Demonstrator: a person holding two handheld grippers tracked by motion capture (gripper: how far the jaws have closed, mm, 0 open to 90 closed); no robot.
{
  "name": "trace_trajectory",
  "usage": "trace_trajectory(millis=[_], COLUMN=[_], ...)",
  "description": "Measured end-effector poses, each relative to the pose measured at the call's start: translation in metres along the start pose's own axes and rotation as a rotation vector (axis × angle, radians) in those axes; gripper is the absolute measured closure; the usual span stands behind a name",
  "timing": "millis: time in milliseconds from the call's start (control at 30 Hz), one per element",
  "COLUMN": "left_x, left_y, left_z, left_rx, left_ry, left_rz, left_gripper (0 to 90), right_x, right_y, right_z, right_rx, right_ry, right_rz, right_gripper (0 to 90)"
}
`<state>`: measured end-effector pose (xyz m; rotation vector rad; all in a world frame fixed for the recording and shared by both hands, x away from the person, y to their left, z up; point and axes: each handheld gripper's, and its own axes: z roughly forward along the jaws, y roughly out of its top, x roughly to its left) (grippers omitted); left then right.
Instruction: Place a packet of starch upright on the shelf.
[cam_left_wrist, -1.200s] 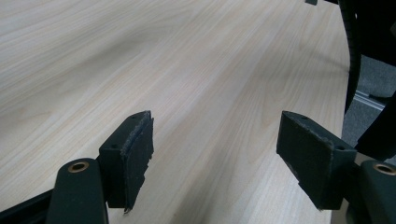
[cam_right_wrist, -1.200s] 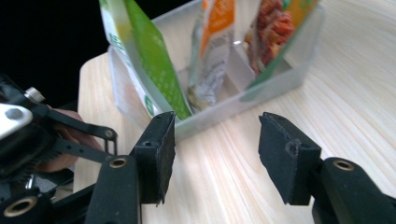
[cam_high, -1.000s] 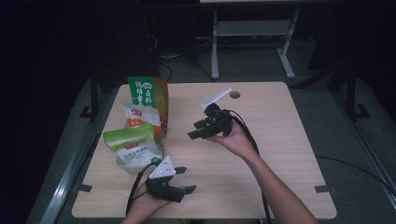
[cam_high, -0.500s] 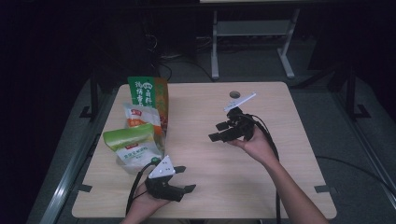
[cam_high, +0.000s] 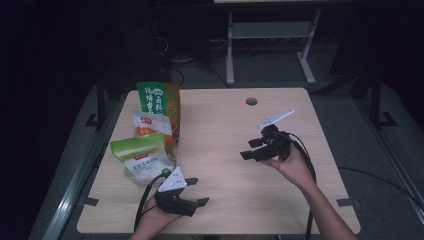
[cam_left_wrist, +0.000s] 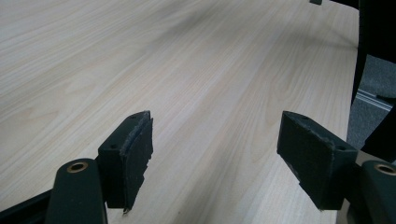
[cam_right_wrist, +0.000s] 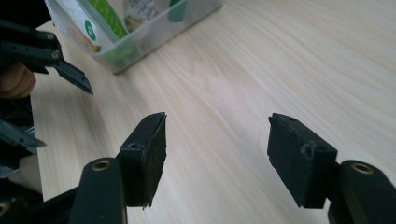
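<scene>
Right gripper (cam_high: 248, 149), black two-jaw with a grey three-cornered plate on top: over the right half of the pale wooden table (cam_high: 225, 125), pointing left, jaws apart and just been opening, nothing between them, only bare wood under the pads (cam_right_wrist: 147, 154).

Left gripper (cam_high: 199, 192), same build: at the near edge of the table, pointing right, jaws wide apart, empty.

Nearest goods: clear plastic bin (cam_right_wrist: 154, 39) at the table's left side, holding upright snack packs. Green-topped white pouch (cam_high: 142, 157) in front, white pouch with a red label (cam_high: 151, 123) behind it, tall green-and-orange bag (cam_high: 159, 102) at the back. Bin is just beside the left gripper, well apart from the right.
</scene>
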<state>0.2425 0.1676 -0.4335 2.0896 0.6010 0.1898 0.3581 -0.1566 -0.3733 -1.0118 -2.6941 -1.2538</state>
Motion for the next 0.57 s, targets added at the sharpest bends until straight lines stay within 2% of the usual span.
trace_trajectory(millis=[67,333,567], left_x=[0.0,-0.001,-0.003], left_y=[0.0,-0.001,-0.002], left_z=[0.001,0.003,0.001], left_rx=[0.002,0.006,0.005], left_ry=[0.0,-0.004,-0.003], left_rz=[0.001,0.008,0.007], left_gripper=[26.3,26.3,26.3], right_x=[-0.002,-0.003,0.002], right_y=[-0.011,-0.036,-0.062], right_z=[-0.005,-0.012,-0.017], right_rx=[-0.007,-0.006,-0.012], right_ry=[-0.006,-0.016,-0.031], right_rz=[0.018,0.05,0.057], right_gripper=[36.7,36.2,34.1])
